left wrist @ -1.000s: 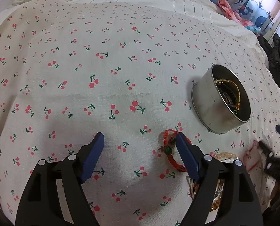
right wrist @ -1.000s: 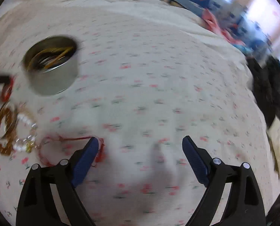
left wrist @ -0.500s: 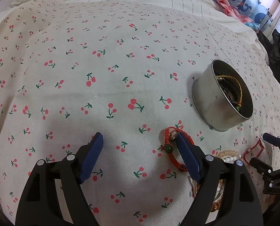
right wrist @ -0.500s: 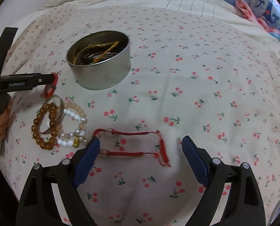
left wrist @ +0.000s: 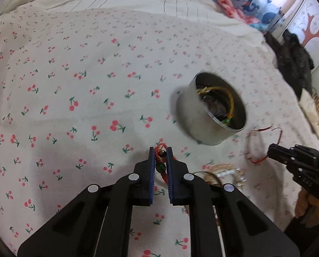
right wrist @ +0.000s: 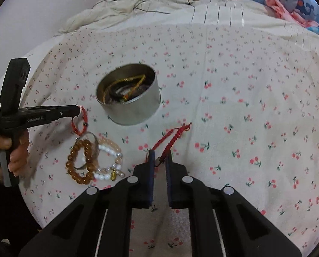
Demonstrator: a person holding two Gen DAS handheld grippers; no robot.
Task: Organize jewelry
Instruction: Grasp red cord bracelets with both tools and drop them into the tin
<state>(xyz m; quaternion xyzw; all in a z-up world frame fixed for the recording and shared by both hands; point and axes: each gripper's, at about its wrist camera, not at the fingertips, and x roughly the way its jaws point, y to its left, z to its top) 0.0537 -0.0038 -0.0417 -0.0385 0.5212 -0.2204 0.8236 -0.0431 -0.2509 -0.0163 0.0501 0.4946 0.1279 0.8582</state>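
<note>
Red braided bracelet (left wrist: 159, 156) sits clamped in my left hand-held gripper (left wrist: 160, 150), while my right hand-held gripper (right wrist: 159, 156), tilted downward, is closing on a red cord bracelet (right wrist: 172, 141) above the bed (right wrist: 245, 85).

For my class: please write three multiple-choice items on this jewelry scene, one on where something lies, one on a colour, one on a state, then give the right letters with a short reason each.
1. Where are the amber bead bracelet and the pearl bracelet?
A. inside the tin
B. on the cherry-print cloth, beside the tin
C. hanging from a gripper

2. What colour is the cord bracelet between the pads of the right gripper?
A. red
B. green
C. white

3. In what state is the round metal tin?
A. closed with a lid
B. tipped on its side
C. upright, open, with jewelry inside

Answers: 1 B, both lie flat on the cloth near the tin's wall; 2 A, a red braided cord runs out from the pads; 3 C, no lid, and gold cord shows inside.
</note>
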